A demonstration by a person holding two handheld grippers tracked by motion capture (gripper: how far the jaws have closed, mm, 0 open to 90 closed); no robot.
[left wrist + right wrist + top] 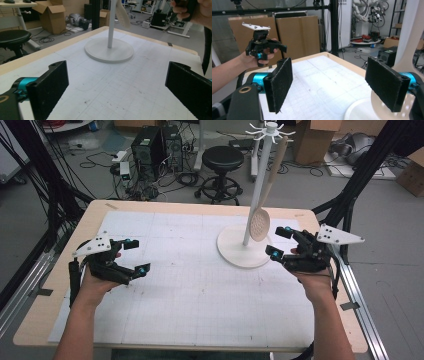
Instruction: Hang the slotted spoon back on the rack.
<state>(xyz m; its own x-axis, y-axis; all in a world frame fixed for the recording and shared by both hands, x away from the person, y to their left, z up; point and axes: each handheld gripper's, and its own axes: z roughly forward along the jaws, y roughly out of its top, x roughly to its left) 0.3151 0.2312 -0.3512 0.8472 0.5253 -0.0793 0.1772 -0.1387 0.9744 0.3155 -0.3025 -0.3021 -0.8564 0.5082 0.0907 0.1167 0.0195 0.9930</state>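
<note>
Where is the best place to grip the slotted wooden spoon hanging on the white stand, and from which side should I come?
Grip the slotted wooden spoon on its straight handle, just above the round head, probably coming from the right with the open right tongs, which are nearest. The handle is slim and hangs slanted beside the pole of the white stand, and its right side is free.

left gripper [134, 256]: mid-left, jaws apart, empty, over the gridded mat [190, 290] | right gripper [280, 241]: mid-right, jaws apart, empty, just beside the stand's round base [235, 252] | slotted spoon [261, 222]: hanging on white stand [257, 190], upper centre-right
</note>
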